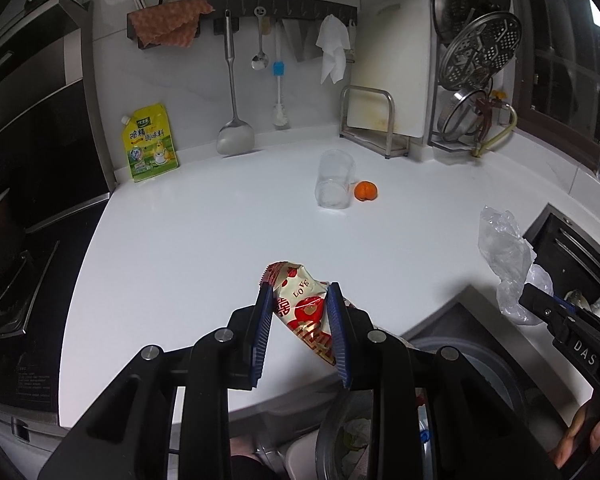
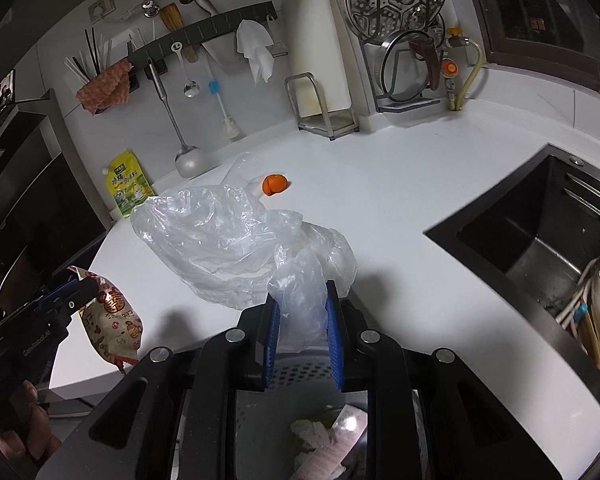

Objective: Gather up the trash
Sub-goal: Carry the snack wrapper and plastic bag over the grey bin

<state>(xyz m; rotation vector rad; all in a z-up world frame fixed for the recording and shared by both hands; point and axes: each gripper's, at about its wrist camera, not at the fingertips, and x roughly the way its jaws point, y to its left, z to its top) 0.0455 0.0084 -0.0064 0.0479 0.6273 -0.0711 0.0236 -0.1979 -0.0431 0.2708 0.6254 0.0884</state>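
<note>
The left claw [image 1: 300, 300] is clamped on a red-and-cream snack wrapper [image 1: 306, 312], its blue pads pressing the packet's two sides with only the wrapper's width between them. The wrapper sits right between the fingertips, raised above the near edge of the white desk [image 1: 188, 240]. Its long axis runs from the crimped far-left end, which pokes up past the fingertips, down toward the near right, where the lower end hangs over the trash bin [image 1: 340, 440] below the desk's edge.

The right claw [image 2: 302, 306] is closed on a crumpled clear plastic bag [image 2: 220, 240], with a bunched fold of film pinched between its pads. Most of the bag billows out to the far left of the fingertips, above the desk, while a short tail droops between the fingers toward the bin [image 2: 300, 380], which already holds crumpled paper.

Farther back on the desk, a clear plastic cup [image 1: 334, 180] lies on its side, with a small orange fruit [image 1: 365, 191] just to its right. A yellow seasoning pouch [image 1: 150, 144] leans against the far-left wall, and the dark sink [image 2: 540, 240] opens at the right.
</note>
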